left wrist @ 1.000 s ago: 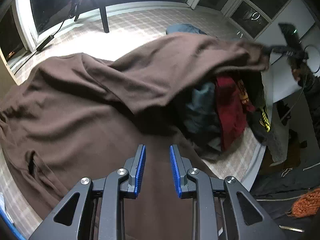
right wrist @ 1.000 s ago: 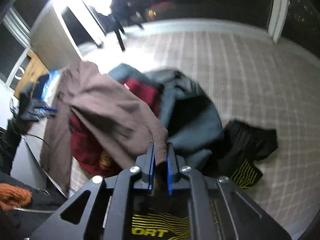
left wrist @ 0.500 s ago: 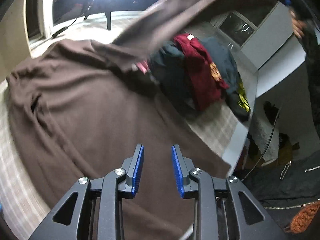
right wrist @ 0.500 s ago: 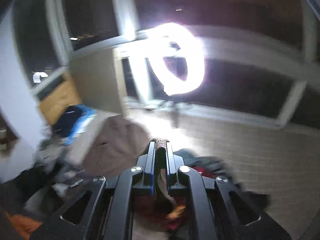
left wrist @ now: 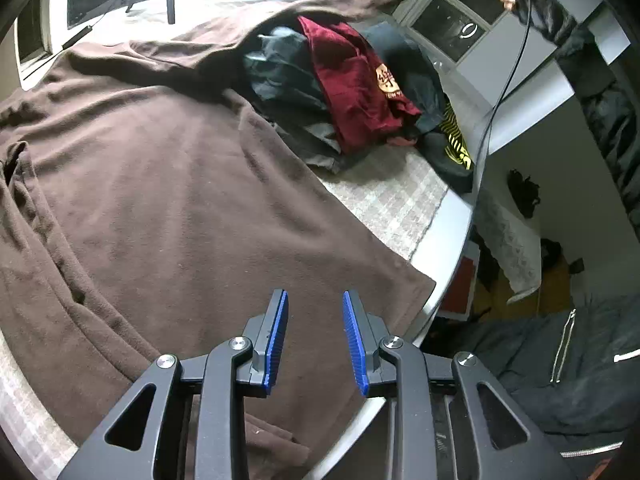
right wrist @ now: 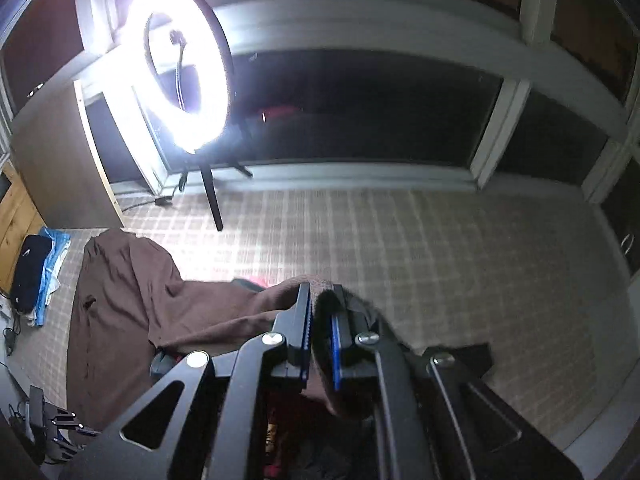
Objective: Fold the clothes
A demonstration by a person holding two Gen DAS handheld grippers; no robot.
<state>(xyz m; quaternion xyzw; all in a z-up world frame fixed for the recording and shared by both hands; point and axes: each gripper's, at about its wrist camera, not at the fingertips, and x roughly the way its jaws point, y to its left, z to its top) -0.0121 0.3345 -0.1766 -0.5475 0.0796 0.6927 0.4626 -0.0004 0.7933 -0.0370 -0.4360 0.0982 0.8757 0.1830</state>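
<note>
The brown garment [left wrist: 168, 184] lies spread over the checked table [left wrist: 404, 196], soft and limp (fleecy, I'd judge). My right gripper [right wrist: 321, 336] is clamped on its lifted edge. My left gripper [left wrist: 315, 338] hangs narrowly parted and empty over the near hem, where I'd pinch next.

Lit ring light [right wrist: 182, 68] on a stand before dark windows [right wrist: 360, 108]. Checked surface [right wrist: 440, 248] below. Wooden furniture [right wrist: 18, 224] at left.

brown garment [left wrist: 168, 184] | dark red shirt [left wrist: 352, 92], orange print | black garment [left wrist: 452, 148], yellow stripes | tablecloth [left wrist: 400, 200] apparently beige check | pads [left wrist: 276, 340] blue
</note>
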